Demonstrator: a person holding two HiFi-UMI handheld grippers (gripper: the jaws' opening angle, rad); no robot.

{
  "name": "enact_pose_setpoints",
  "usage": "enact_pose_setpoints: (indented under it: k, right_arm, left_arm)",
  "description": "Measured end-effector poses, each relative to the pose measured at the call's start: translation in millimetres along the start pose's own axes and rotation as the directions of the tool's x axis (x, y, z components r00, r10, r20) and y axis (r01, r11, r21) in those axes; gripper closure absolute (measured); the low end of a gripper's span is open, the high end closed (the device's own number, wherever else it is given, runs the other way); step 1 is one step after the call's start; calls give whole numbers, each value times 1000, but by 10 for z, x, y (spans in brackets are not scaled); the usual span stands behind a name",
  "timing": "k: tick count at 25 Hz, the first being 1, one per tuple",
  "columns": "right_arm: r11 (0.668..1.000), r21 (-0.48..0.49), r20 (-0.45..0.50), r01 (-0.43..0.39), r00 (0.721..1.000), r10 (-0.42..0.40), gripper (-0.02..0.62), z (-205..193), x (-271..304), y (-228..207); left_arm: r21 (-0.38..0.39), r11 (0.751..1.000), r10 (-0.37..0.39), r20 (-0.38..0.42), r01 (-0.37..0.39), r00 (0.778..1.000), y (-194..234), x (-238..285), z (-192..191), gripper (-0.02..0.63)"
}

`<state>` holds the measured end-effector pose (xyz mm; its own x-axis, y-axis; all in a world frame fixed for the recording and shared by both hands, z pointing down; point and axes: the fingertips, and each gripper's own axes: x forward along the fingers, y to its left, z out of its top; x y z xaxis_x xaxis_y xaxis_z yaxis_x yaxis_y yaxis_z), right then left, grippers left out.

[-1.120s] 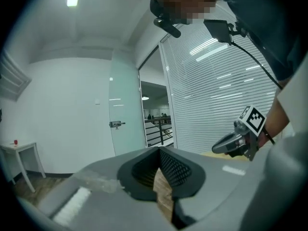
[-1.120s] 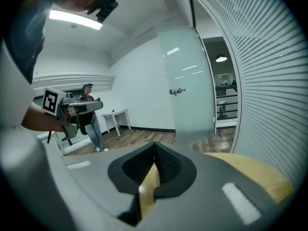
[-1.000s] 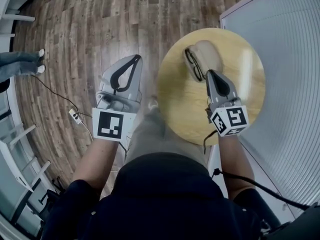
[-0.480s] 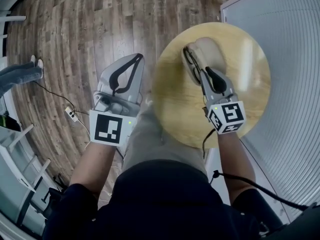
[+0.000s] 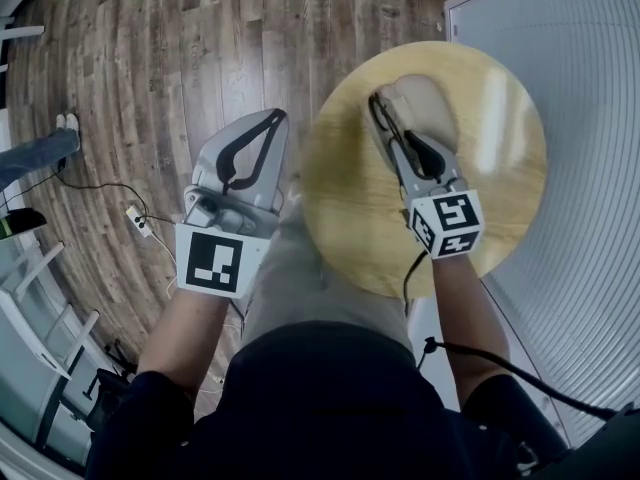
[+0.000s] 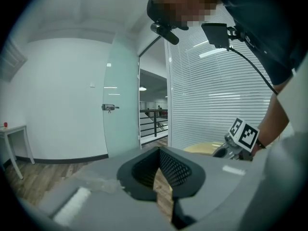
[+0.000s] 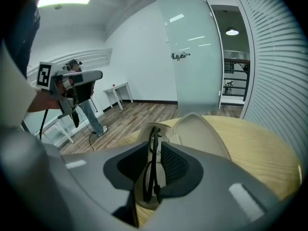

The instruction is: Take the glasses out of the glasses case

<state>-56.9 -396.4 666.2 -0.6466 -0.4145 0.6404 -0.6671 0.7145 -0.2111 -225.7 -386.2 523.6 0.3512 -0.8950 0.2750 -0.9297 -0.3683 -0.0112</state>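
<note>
Right now your right gripper [image 7: 154, 150] reaches along the open case [image 7: 204, 131], which lies on the round bench [image 7: 262, 153] with its lid folded back so the tray is free from above. The glasses [image 7: 154, 134] sit in that tray, standing on edge, and the dark frame runs straight between your jaws, which look drawn in on it, a pinch on the thin rim rather than on a lens, probably to spare the glass. Nothing is lifted yet, so the glasses are not out. Your left gripper [image 5: 271, 122] hangs off the bench over the floor, jaws together and empty, apparently kept clear; it could steady the case if it drags upward.
</note>
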Motion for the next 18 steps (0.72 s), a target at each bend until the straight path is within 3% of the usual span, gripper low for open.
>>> enact_pose_setpoints:
  k: [11,18]
  right_arm:
    - [1000,-4,-98,-11,995,11,519,-194,187,-18]
    - [999,-22,-98,-27,995,25,560,-192,214,14]
  left_arm:
    - [-16,1000,21,-41,-21,999,105,19,-160,600]
    - [-12,1000,27,-54,-27,998,140,-2,-178,600]
